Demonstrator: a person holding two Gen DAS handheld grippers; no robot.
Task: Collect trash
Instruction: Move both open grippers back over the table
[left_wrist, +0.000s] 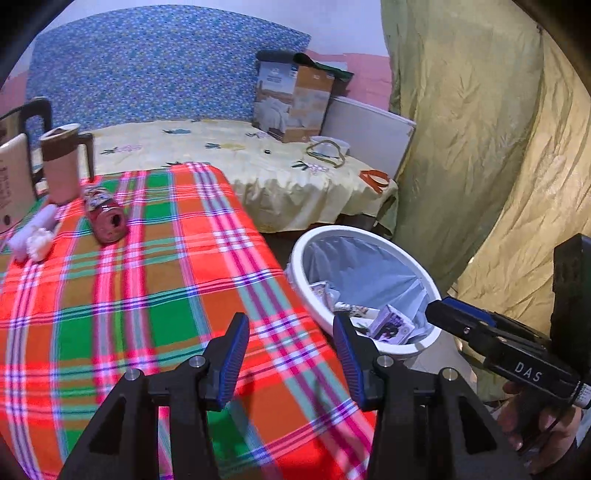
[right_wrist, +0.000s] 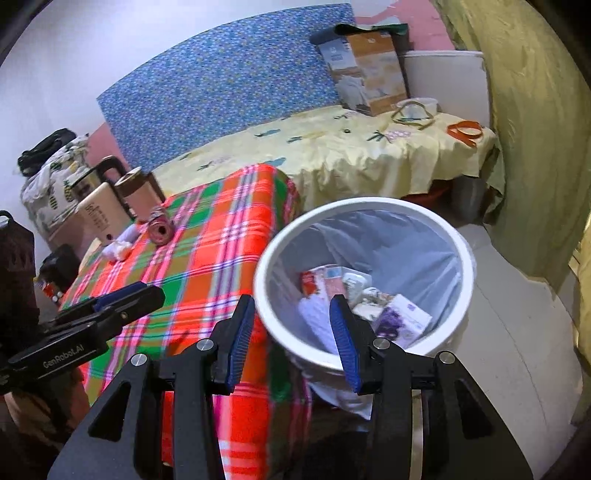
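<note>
A round white plastic waste bin (right_wrist: 466, 254), lined with a thin, creased pale-blue bag, stands on the floor just beside the corner of a table draped in a woven plaid cloth (left_wrist: 177, 295) of red, green, orange and pink bands. Inside the bin lie flat cartons and wrappers, among them a small white-and-purple printed cardboard box (right_wrist: 402, 319) tilted against the liner; the same box (left_wrist: 392, 325) shows in the left wrist view.

On the far left part of the cloth a red cylindrical drink can (left_wrist: 105, 218) lies on its side, its long axis running roughly away from the camera, its opened end turned toward the near edge of the table. Just left of it sit soft crumpled white tissue wads (left_wrist: 35, 236), apart from the can. A brown-and-pink lidded jug (left_wrist: 61, 162) stands upright behind them.

The left gripper (left_wrist: 291, 350), black with ribbed blue pads, hovers over the near right part of the cloth, spread wide and holding nothing. The right gripper (right_wrist: 291, 332) hangs above the bin's near rim, equally wide apart and empty, touching nothing.

Behind lies a bed with a pale yellow printed sheet (left_wrist: 221, 151) and a cardboard box (left_wrist: 291, 99).
</note>
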